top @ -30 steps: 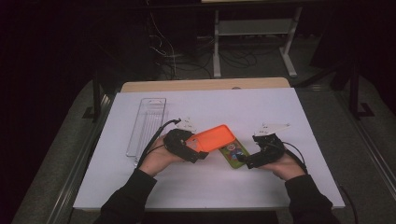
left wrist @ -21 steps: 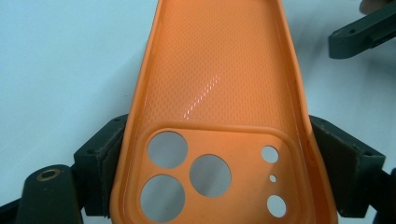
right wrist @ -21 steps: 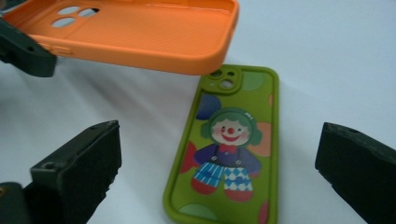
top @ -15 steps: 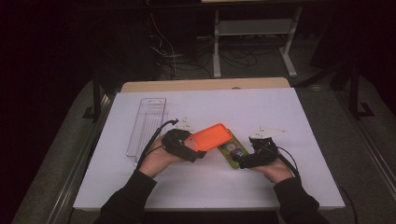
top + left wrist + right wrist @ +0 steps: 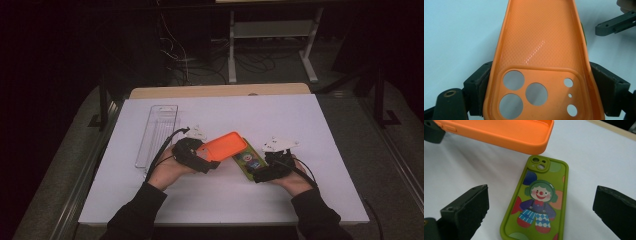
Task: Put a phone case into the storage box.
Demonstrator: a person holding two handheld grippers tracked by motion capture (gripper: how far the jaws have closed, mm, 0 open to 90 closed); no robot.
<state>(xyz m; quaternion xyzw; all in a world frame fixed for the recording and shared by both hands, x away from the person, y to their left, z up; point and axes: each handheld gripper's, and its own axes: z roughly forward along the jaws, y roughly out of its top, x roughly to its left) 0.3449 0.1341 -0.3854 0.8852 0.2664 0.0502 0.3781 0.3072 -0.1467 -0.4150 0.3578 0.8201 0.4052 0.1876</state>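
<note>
Orange silicone phone case (image 5: 541, 62) is clamped across its camera end by my left gripper (image 5: 200, 159); right gripper (image 5: 541, 212) gapes empty over the clown-print green phone (image 5: 537, 202) lying on the table; soft rim could buckle and slip, or clip that phone.

Orange phone case (image 5: 541, 50), dimpled inner texture, clamped in the black left hand-held gripper (image 5: 541, 92). Olive-green phone case (image 5: 536, 200) between the right hand-held gripper's (image 5: 541, 212) black jaws: green-haired clown, blue-checked trousers, red shoes. White bench (image 5: 300, 120).

Dark room, brightly lit white table, soft high view, sharp close-ups with glare.
</note>
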